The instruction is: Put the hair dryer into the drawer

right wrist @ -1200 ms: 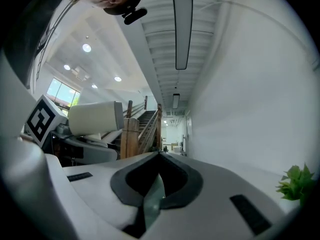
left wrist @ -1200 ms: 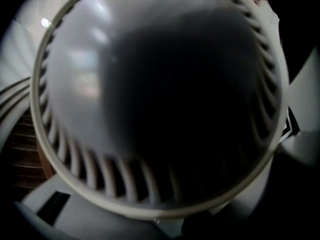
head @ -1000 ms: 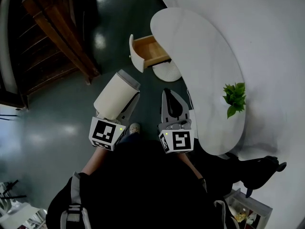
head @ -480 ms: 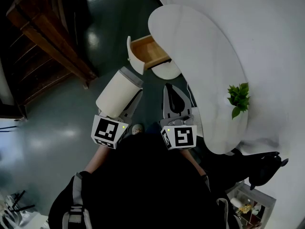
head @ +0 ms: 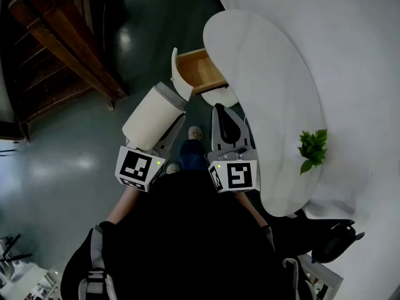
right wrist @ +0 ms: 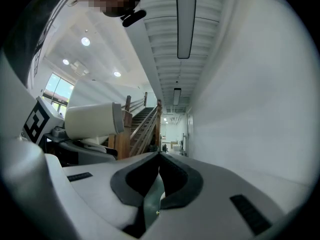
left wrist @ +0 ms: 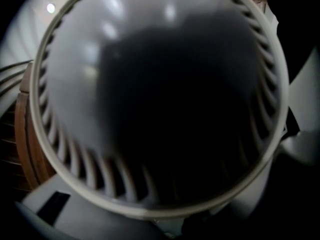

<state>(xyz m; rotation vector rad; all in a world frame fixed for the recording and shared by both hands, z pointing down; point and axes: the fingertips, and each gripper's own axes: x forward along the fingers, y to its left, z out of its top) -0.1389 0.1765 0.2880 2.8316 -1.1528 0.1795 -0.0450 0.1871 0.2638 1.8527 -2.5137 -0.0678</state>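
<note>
A cream hair dryer (head: 153, 116) with a grey end ring lies in my left gripper (head: 162, 130), which is shut on its barrel. Its slotted rear grille (left wrist: 160, 99) fills the left gripper view and hides the jaws there. The dryer's grey end sits just short of the white front panel of the open wooden drawer (head: 195, 56), which looks empty. My right gripper (head: 219, 110) is shut with nothing in it, its tips (right wrist: 159, 155) meeting. It points toward the drawer from the right. From the right gripper view, the hair dryer (right wrist: 92, 119) shows at the left.
The drawer hangs under a curved white table (head: 269, 92) with a small green plant (head: 312, 149) on it. A round white base (head: 220, 96) stands below the drawer. A wooden staircase (head: 56, 49) rises at the left. The person's shoe (head: 195, 132) is between the grippers on the dark floor.
Both grippers have come closer to the open drawer, the dryer's end now near its front panel. A shoe has stepped forward between the grippers. Neither grip has changed.
</note>
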